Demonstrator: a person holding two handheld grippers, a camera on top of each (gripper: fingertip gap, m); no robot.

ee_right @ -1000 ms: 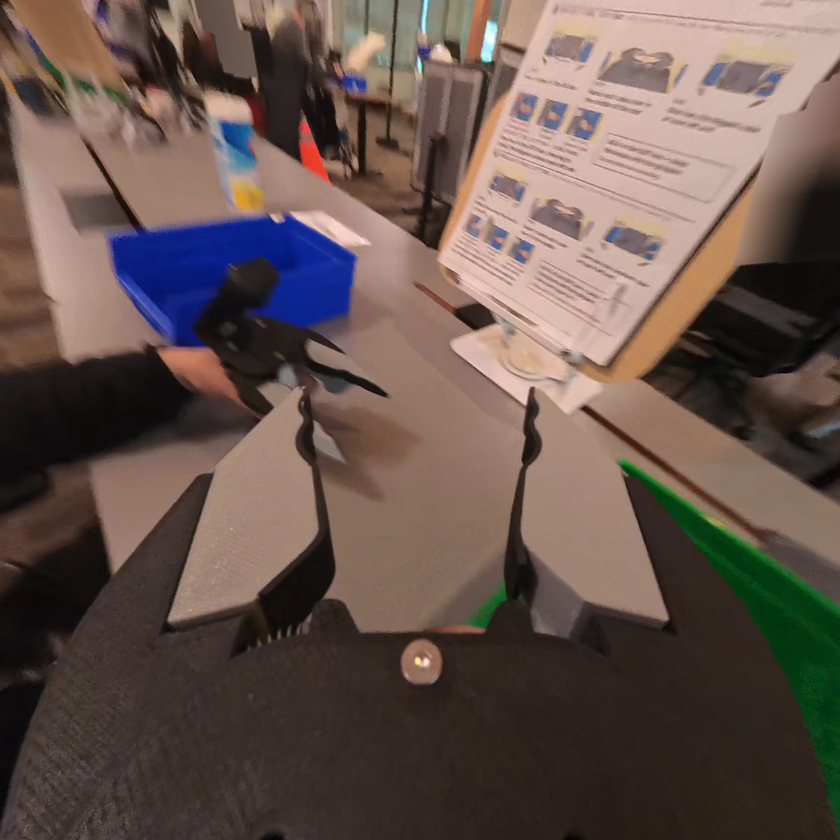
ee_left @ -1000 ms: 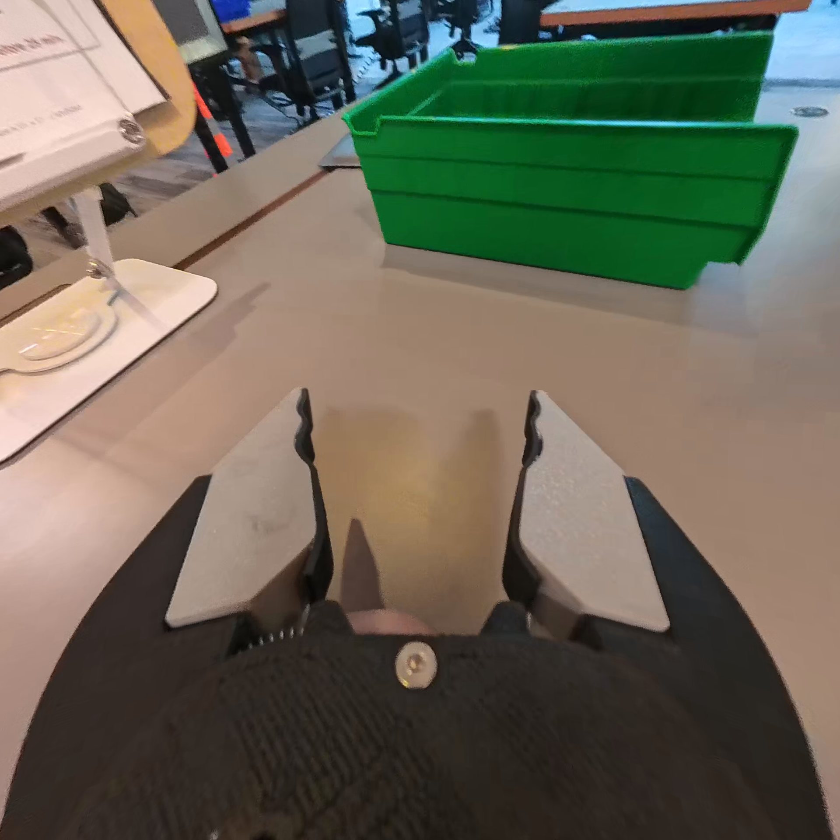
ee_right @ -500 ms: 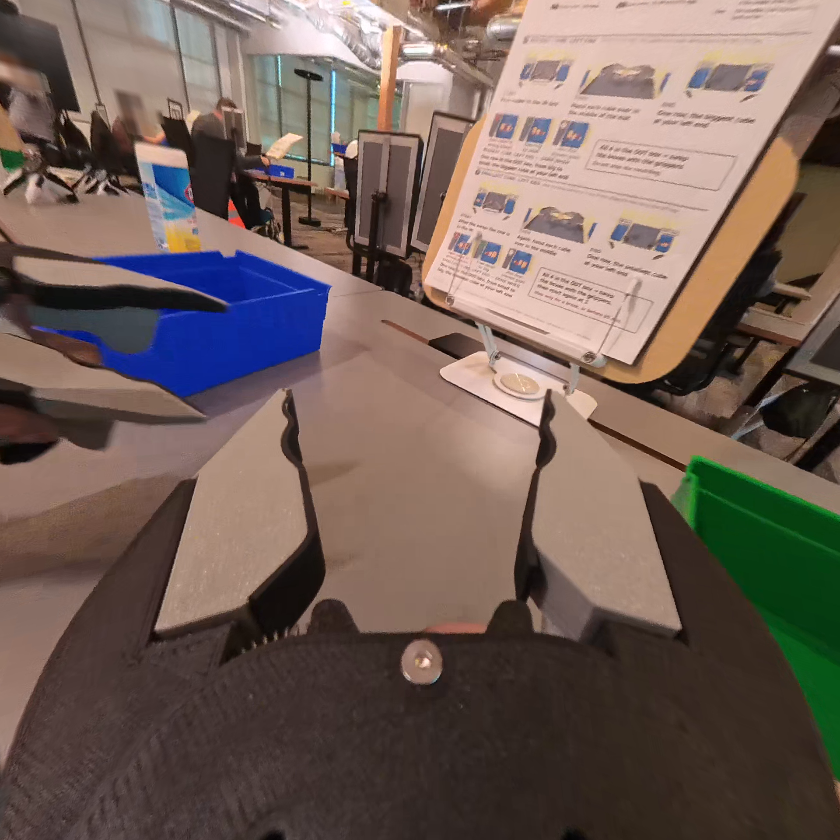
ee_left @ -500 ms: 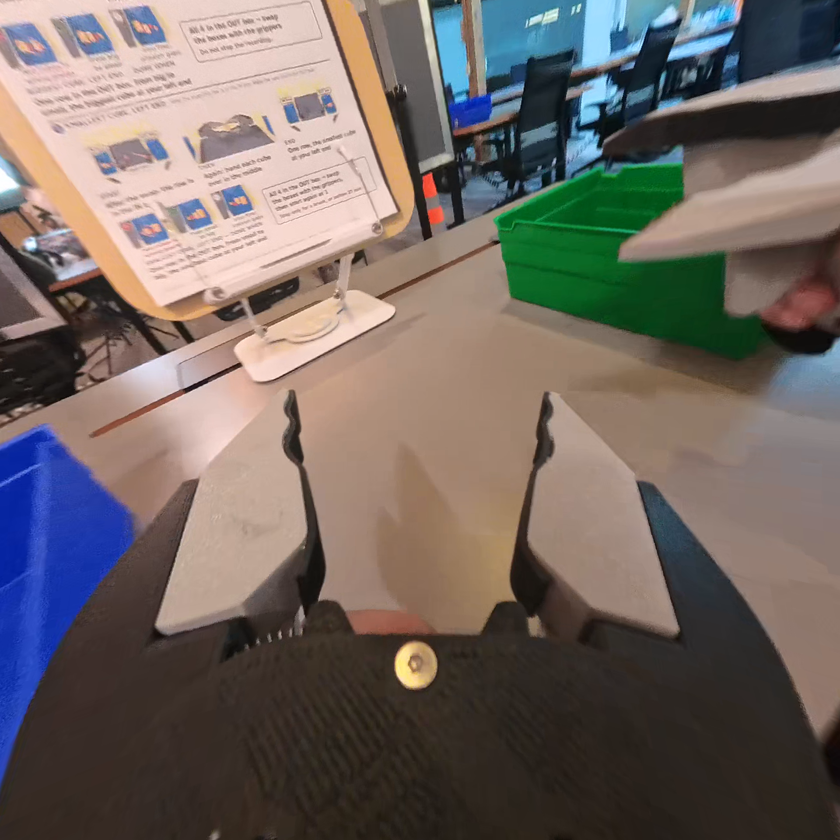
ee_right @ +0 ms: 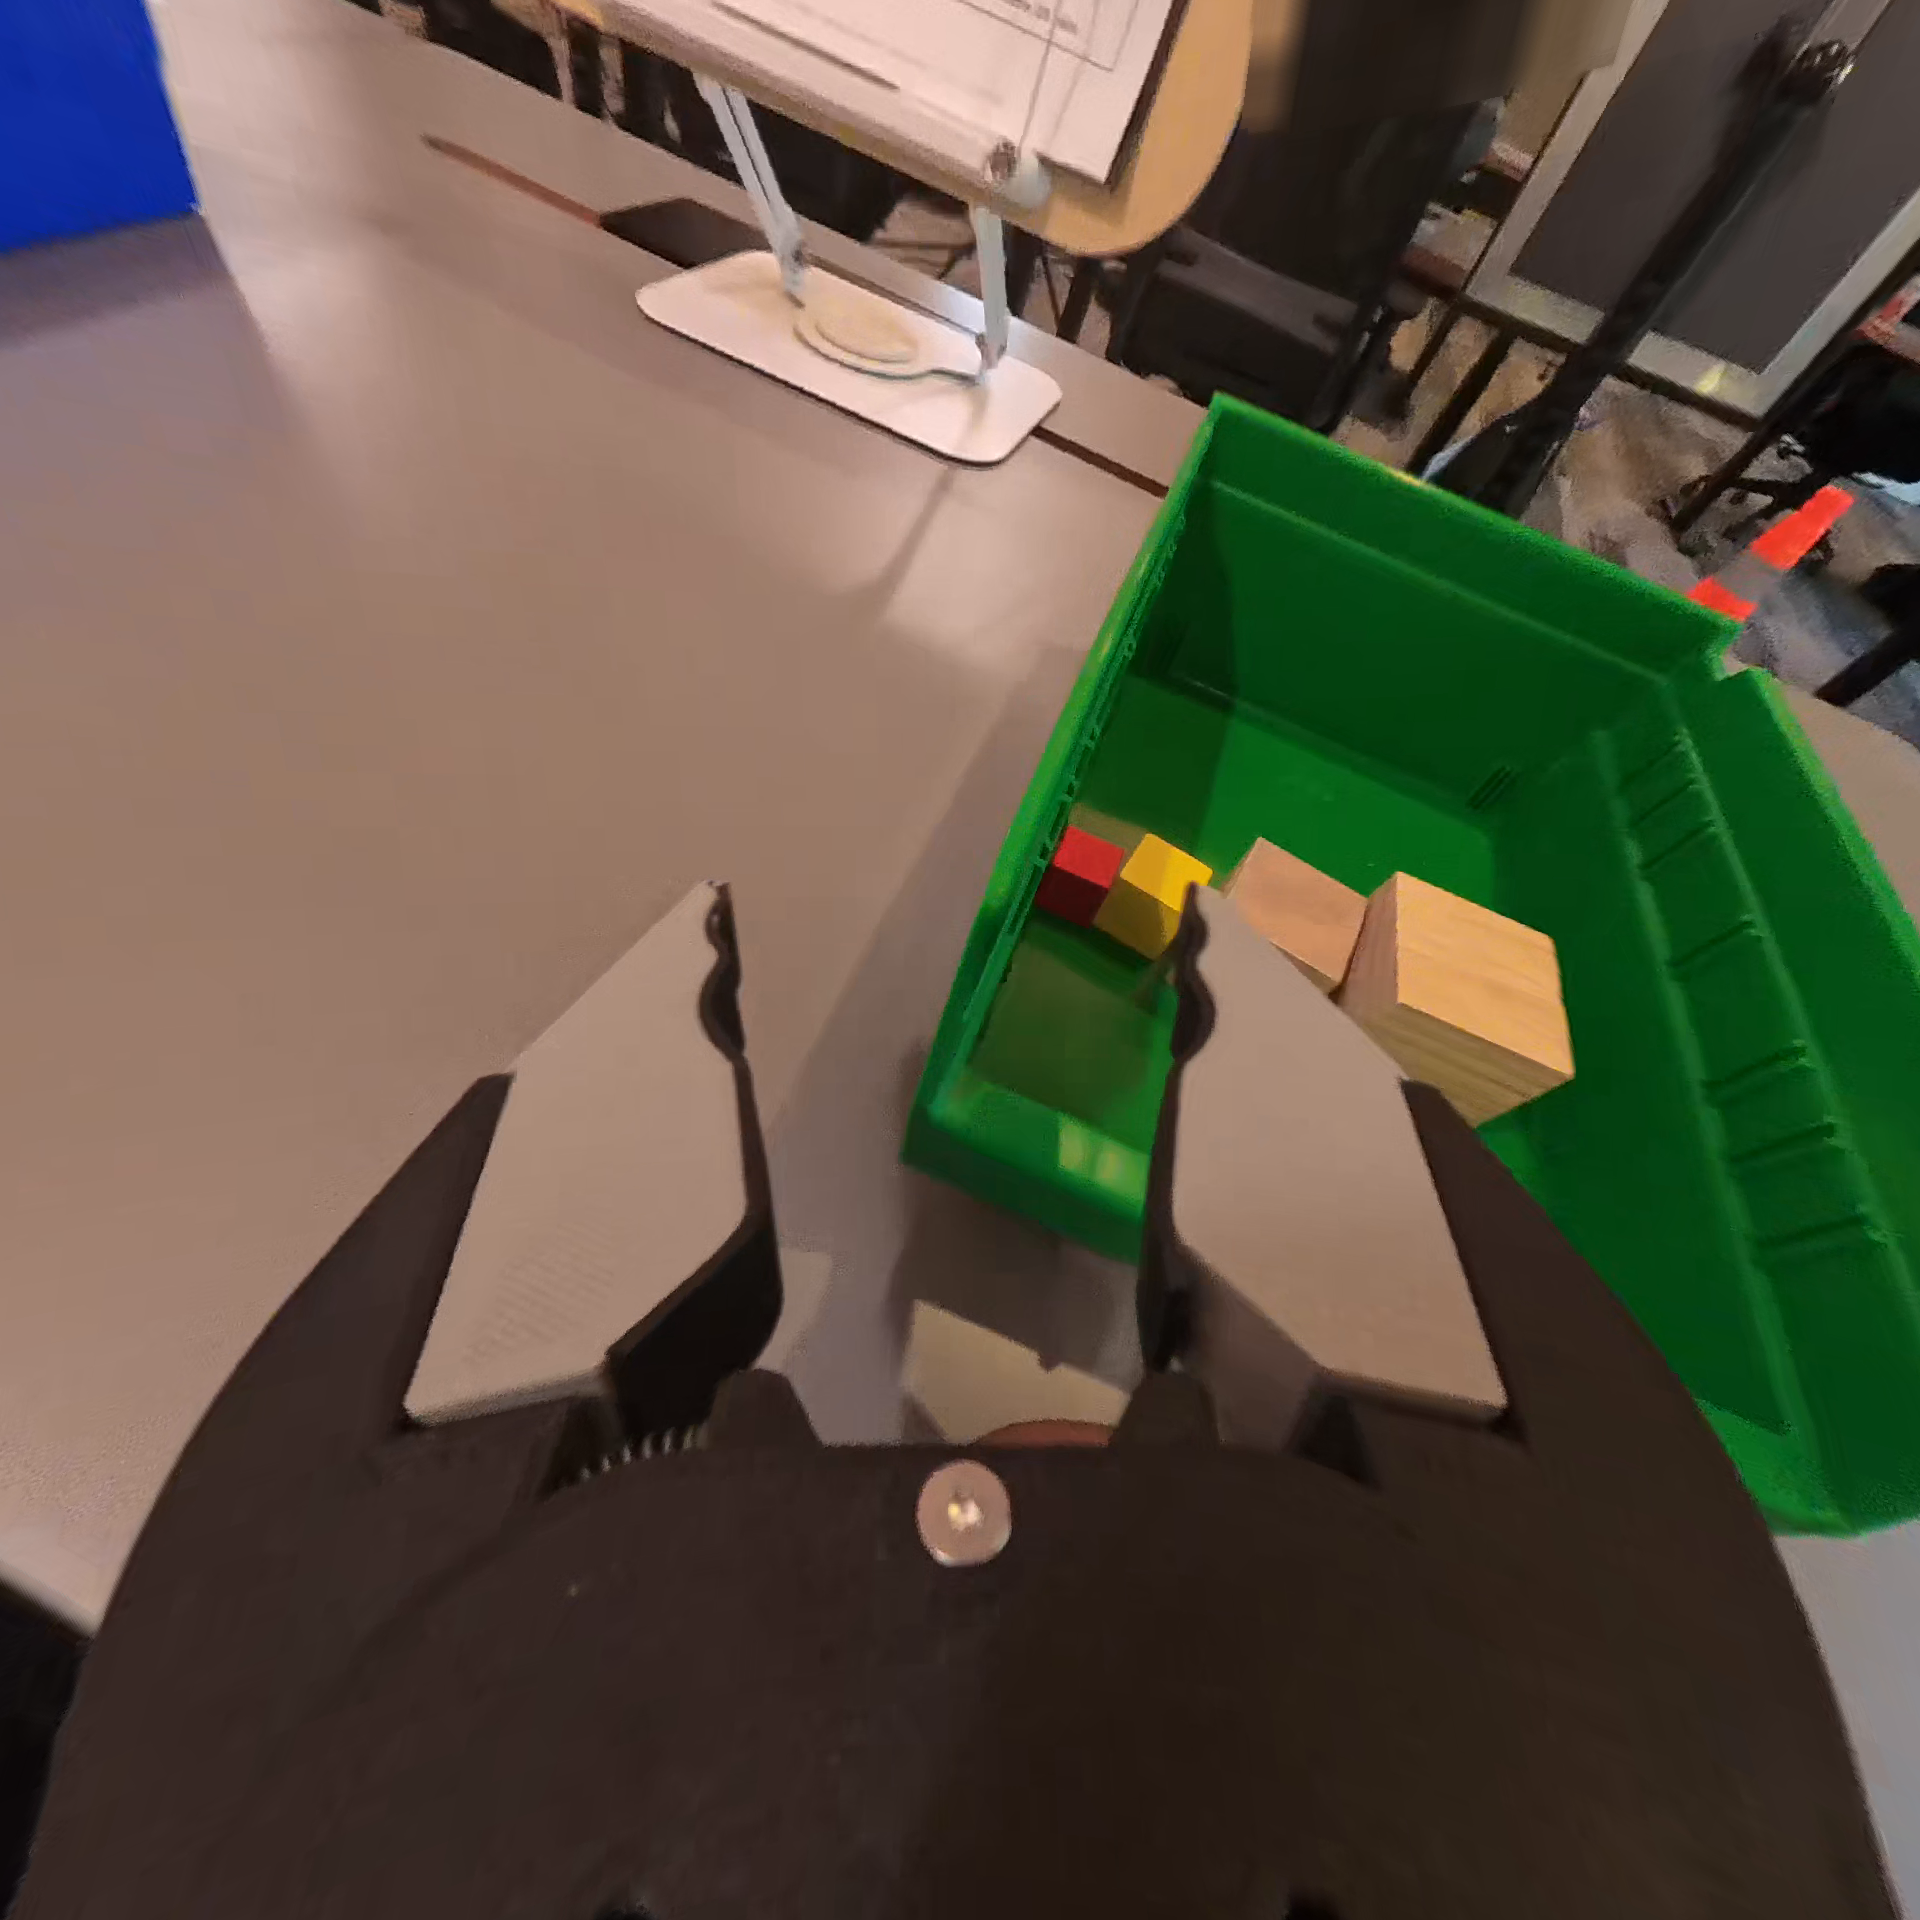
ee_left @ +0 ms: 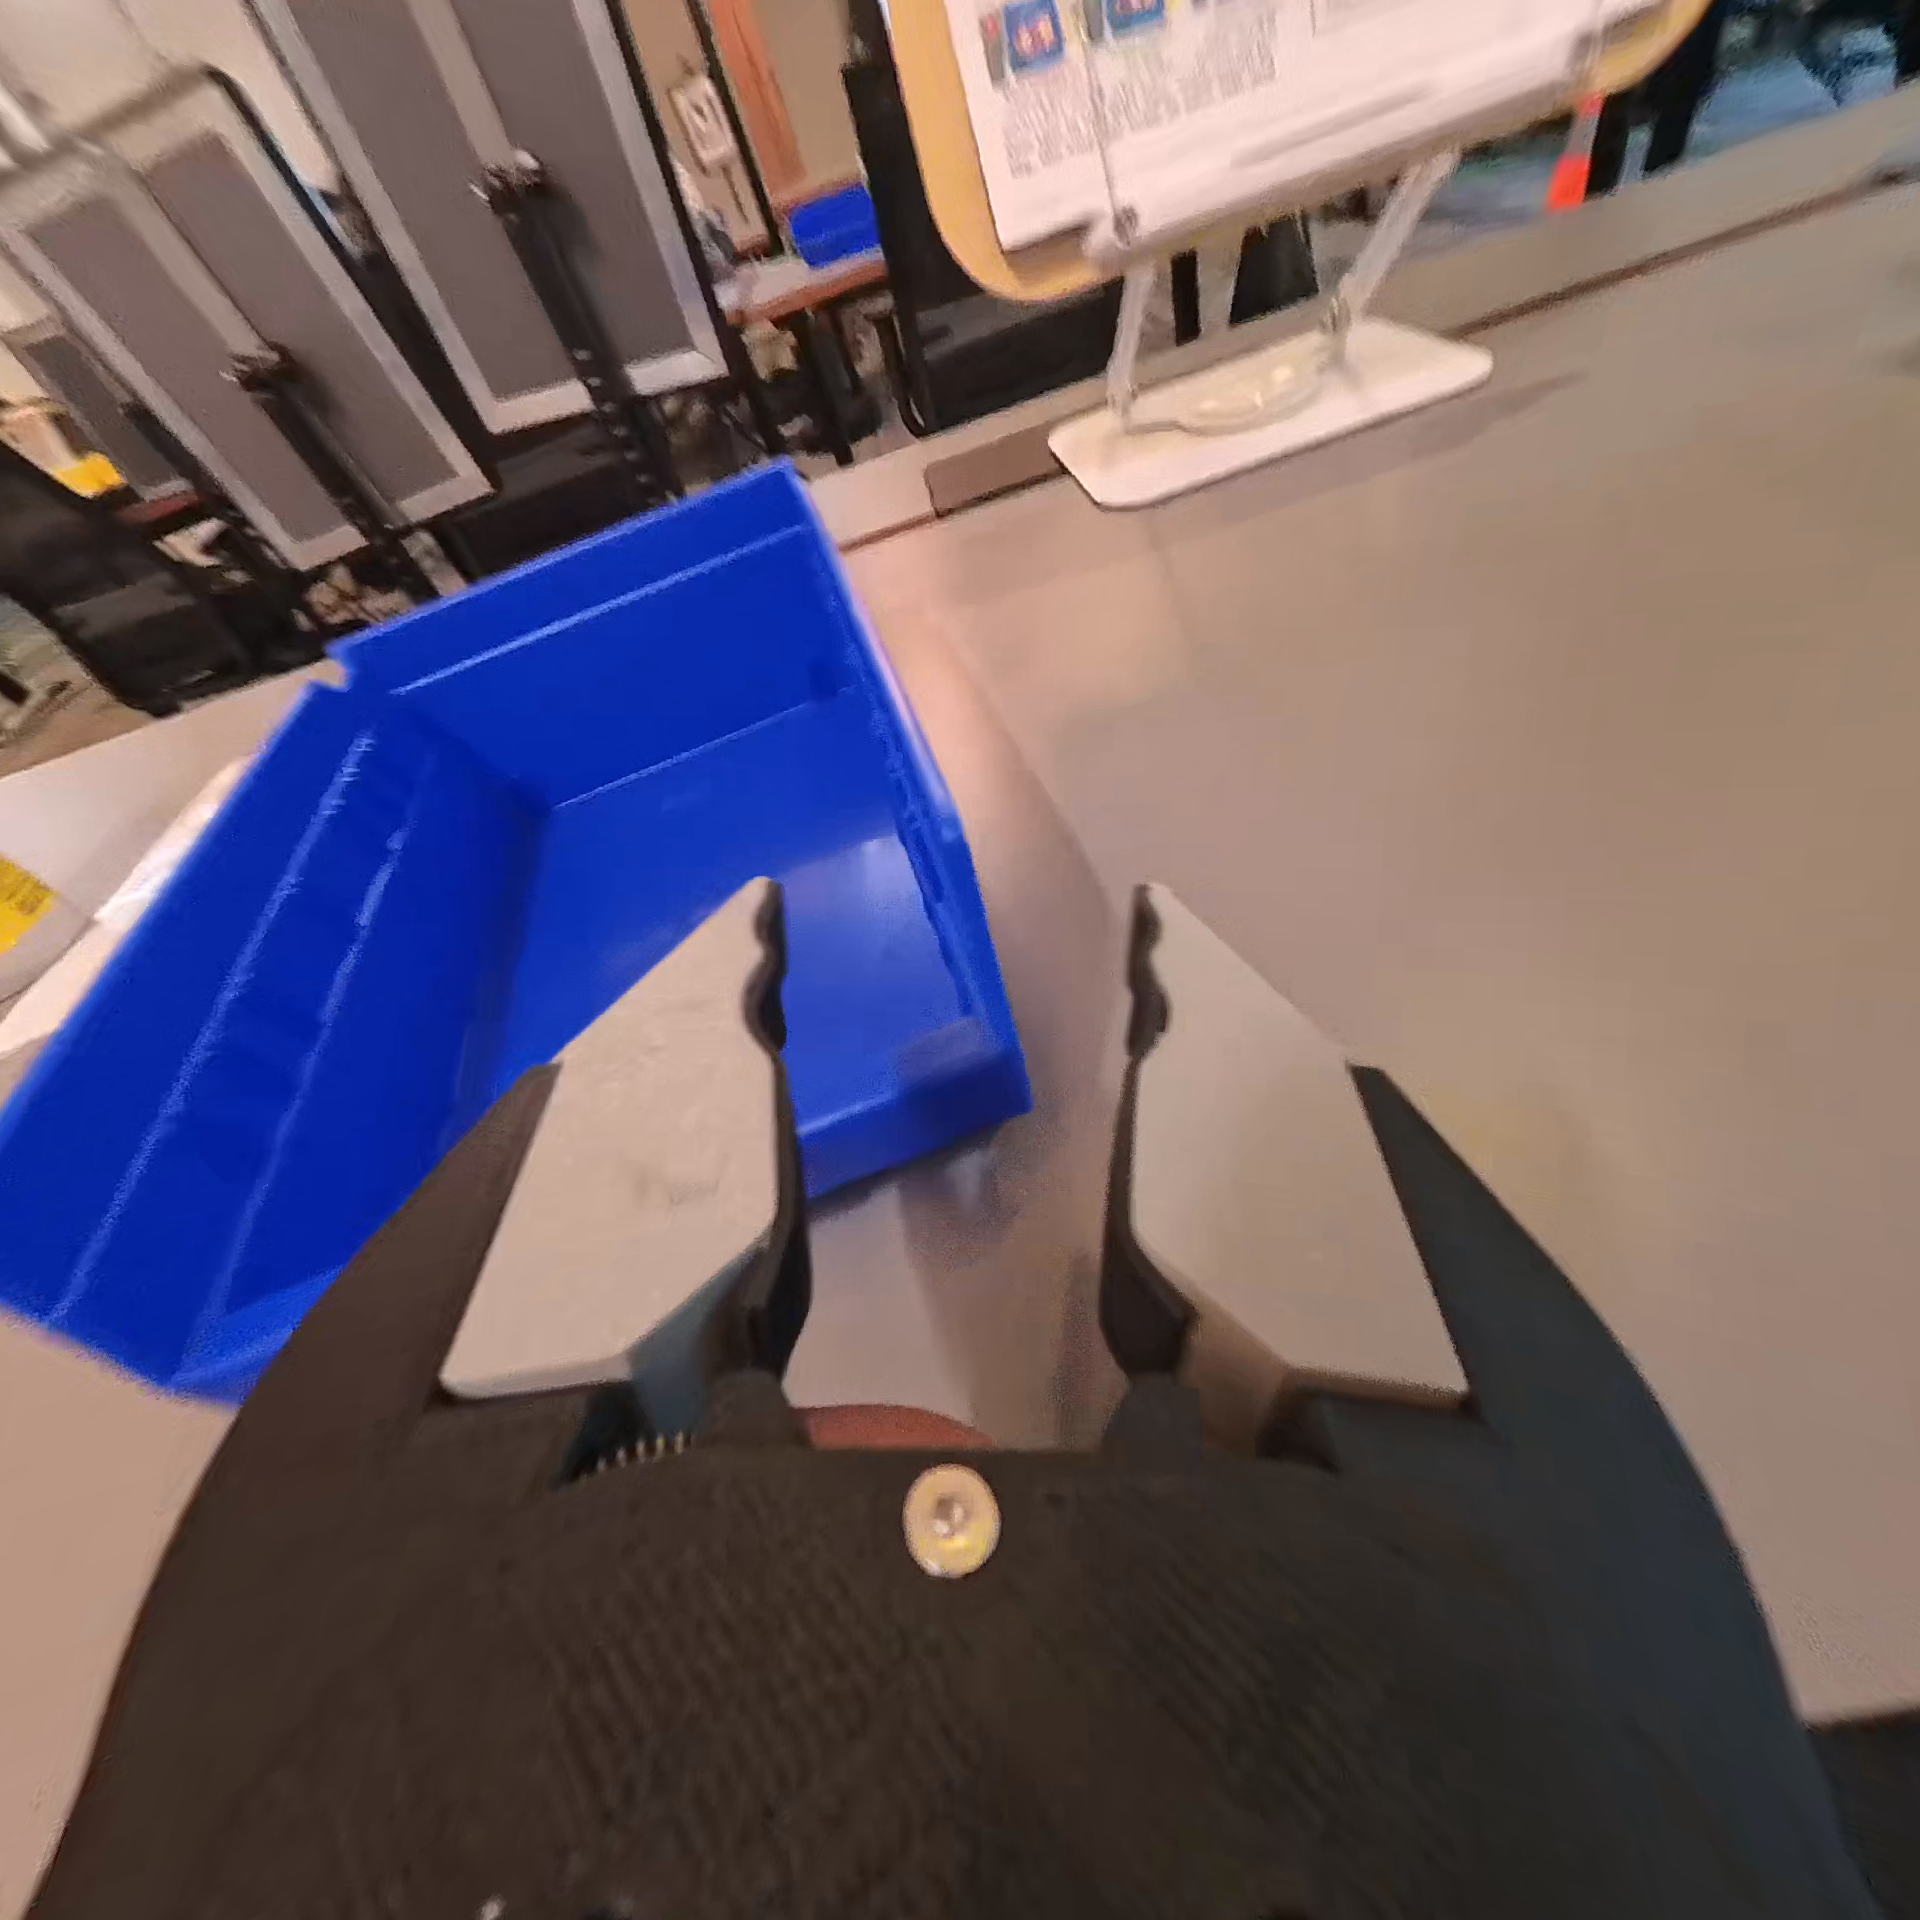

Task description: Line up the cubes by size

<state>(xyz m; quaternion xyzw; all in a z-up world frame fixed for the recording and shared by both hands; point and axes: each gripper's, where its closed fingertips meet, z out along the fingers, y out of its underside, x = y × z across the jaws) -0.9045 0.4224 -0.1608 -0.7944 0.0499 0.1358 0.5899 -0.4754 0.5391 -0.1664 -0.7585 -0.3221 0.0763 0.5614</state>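
From the left wrist, the left gripper (ee_left: 951,961) hung spread and empty above the blue bin's (ee_left: 436,935) bare near corner.

From the right wrist, the right gripper (ee_right: 956,961) gaped empty beside the green bin (ee_right: 1714,987), where four cubes (ee_right: 1455,987) lay in a row, smallest at the left, probably awaiting pickup.

Even indoor light, moderately bright, from overhead. Left view: strong motion blur on blue bin (ee_left: 582,831), stand (ee_left: 1268,416) and background panels; pale glare patch on worktop (ee_left: 1455,727) by bin, sheen on bin floor. Left hand-held gripper (ee_left: 951,904) sharp. Right view: milder blur, worst at upper edges; green bin (ee_right: 1714,935) and cubes (ee_right: 1455,987) fairly crisp. Soft shadow under right hand-held gripper (ee_right: 951,904) and beside green bin. Wide-angle bending of straight lines toward corners in both.
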